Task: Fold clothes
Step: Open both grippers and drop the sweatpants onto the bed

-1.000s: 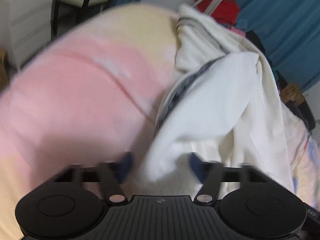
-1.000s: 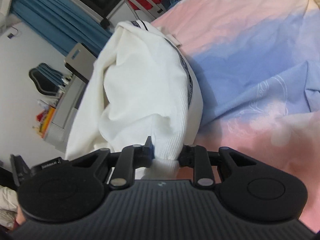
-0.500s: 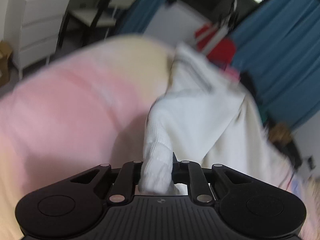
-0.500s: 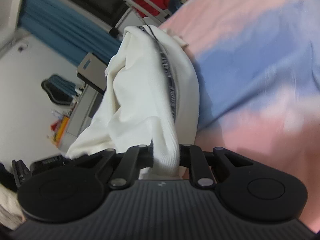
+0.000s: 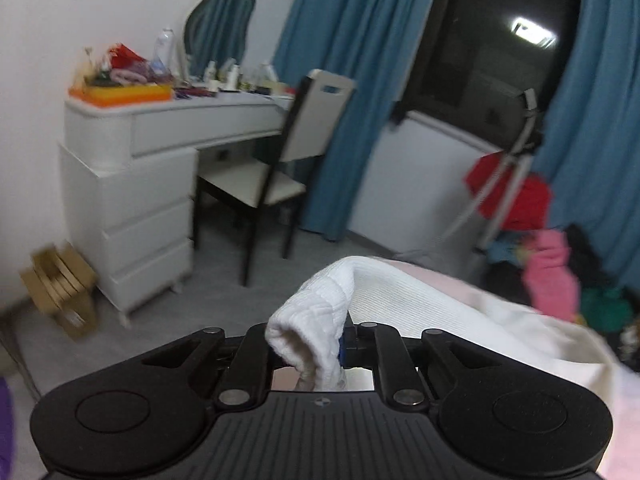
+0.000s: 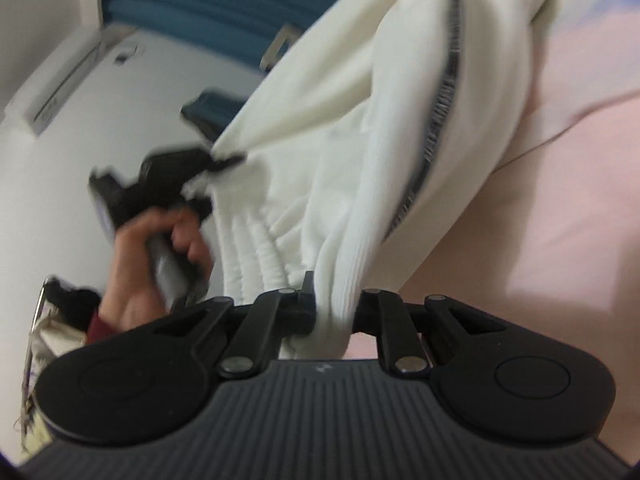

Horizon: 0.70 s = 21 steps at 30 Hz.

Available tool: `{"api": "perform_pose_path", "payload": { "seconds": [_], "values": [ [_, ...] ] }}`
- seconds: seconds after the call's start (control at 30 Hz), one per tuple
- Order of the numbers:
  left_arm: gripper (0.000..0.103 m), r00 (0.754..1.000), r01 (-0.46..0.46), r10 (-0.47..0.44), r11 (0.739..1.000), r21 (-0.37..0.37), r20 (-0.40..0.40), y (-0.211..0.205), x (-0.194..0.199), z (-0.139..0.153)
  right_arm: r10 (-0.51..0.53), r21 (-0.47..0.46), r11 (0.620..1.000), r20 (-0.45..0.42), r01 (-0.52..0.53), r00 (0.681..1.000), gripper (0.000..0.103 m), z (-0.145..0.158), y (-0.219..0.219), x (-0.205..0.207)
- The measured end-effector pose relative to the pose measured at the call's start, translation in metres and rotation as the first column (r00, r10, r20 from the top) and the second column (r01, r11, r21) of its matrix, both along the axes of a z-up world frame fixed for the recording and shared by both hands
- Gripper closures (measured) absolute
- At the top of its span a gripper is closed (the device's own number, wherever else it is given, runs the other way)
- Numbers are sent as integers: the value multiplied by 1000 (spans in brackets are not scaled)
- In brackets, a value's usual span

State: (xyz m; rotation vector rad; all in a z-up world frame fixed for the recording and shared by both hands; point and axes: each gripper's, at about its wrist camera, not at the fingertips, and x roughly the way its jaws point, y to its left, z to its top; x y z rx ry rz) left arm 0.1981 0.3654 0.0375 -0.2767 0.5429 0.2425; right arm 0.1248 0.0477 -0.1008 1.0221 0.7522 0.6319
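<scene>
A white knit garment with a dark striped band hangs stretched between both grippers above the pink bedsheet. My left gripper is shut on a ribbed cuff of it, raised and facing the room. My right gripper is shut on a ribbed edge of the same garment. In the right wrist view the left gripper shows at the left, held by a person's hand, with cloth pinched at its tip.
A white dresser with clutter on top and a chair stand ahead on the grey floor. Blue curtains frame a dark window. A rack with red and pink clothes stands right. A cardboard box leans by the dresser.
The left gripper closed on the cuff, then rose and swung away from the bed toward the room. The right gripper tightened on the ribbed edge and swung sideways; the garment lifted off the bed.
</scene>
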Motion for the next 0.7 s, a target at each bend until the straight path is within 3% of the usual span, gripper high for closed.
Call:
{"api": "perform_pose_path", "payload": {
  "seconds": [0.13, 0.27, 0.37, 0.43, 0.5, 0.53, 0.57, 0.7],
  "values": [
    [88, 995, -45, 46, 999, 20, -84, 29, 52, -46, 80, -31, 996, -43, -81, 996, 88, -23, 41, 30],
    [85, 988, -71, 62, 996, -56, -141, 47, 76, -93, 123, -92, 988, -27, -125, 992, 85, -28, 44, 40],
    [76, 989, -45, 43, 999, -12, -141, 42, 76, -100, 170, -154, 973, -12, -170, 985, 79, -21, 41, 43],
    [68, 990, -35, 37, 999, 17, -134, 37, 72, -96, 189, -209, 960, -4, -186, 982, 69, -12, 34, 43],
    [49, 991, -41, 46, 998, 42, -123, 32, 64, -85, 188, -248, 952, 10, -180, 982, 32, -4, 24, 43],
    [30, 992, -47, 54, 997, 61, -110, 27, 60, -79, 185, -261, 950, 21, -173, 983, 25, 0, 18, 39],
    [17, 994, -50, 58, 995, 81, -89, 22, 53, -71, 181, -272, 948, 35, -165, 983, 20, 5, 9, 33],
    [15, 999, -27, 31, 991, 133, -30, -6, 23, -39, 147, -349, 930, 78, -111, 986, 22, 33, -38, 5]
  ]
}}
